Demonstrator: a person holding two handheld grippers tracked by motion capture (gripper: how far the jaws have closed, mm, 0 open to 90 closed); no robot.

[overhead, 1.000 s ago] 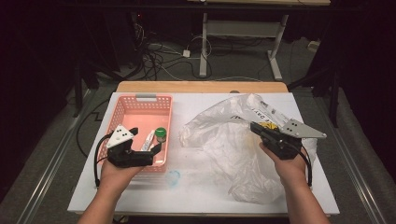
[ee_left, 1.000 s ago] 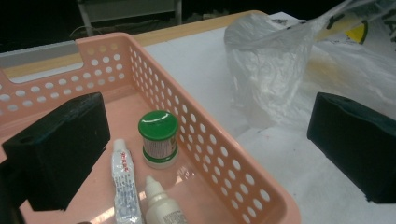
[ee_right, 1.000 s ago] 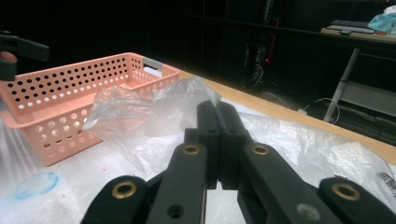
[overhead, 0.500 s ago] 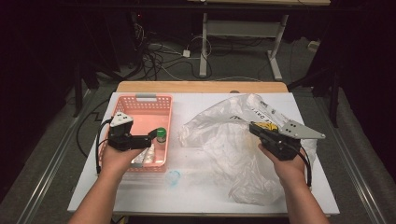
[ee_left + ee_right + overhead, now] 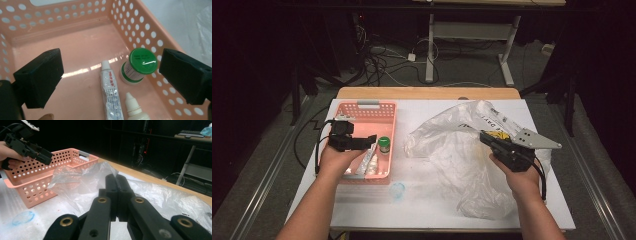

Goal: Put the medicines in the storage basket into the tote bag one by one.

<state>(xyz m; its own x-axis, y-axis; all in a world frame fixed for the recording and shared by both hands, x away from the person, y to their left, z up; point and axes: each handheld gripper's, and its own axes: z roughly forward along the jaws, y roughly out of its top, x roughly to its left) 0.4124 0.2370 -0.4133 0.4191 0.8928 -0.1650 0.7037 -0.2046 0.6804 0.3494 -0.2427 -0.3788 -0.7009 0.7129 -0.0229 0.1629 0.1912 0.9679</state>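
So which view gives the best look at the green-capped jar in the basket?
The left gripper view: the green-capped jar stands close up beside a tube, cap and label plain. The high view shows it small; in the right gripper view the basket wall hides it.

Nothing reads clearly — the tube (image 5: pixel 111 96) at lower centre of the left gripper view carries red print, the green-capped jar (image 5: pixel 138 65) faint embossing, the plastic bag (image 5: pixel 492 119) dark lettering, all too small to make out.

light: table (image 5: pixel 362 210) lit brightly from above, surroundings left dark | glare: white streak seen on basket (image 5: pixel 82 82) floor between the jaws | focus: near jaws blurred in the gripper views | shadows: soft
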